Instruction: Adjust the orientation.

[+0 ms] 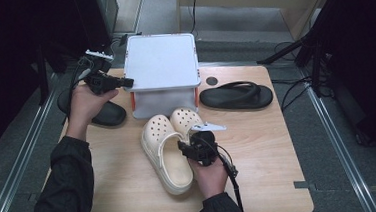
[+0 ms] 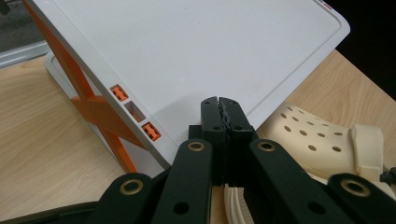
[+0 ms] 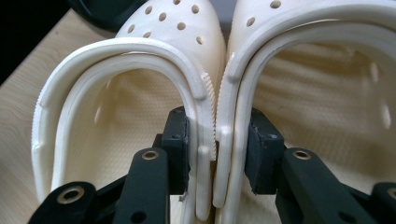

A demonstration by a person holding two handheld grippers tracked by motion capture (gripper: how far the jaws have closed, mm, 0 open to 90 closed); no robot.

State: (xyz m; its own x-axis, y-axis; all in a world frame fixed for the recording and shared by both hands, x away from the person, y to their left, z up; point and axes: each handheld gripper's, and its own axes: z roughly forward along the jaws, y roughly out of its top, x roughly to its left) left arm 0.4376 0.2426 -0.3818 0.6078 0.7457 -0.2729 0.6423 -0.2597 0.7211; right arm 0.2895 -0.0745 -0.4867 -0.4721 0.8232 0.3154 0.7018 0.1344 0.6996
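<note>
My right hand-held gripper (image 3: 217, 154) is pinching the inner walls of both clogs (image 1: 166, 147) mid-worktop (image 1: 260, 171), one jaw inside each. The left one (image 2: 223, 116) is shut, empty, over the box (image 1: 162, 62). Foam's squishy, so a clog could slip out when lifted.

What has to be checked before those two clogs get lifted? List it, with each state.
1. Right gripper straddles the adjoining inner walls of the cream clogs: ok.
2. Both pads lie against those walls: ok. Whether the grip is firm enough: cannot tell.
3. Clogs side by side on the table, walls touching: ok.
4. Left gripper shut and empty, by the edge of the white box: ok.
5. Black sandal lies apart from the clogs: ok.
6. Room under the box for the pair: cannot tell.
</note>
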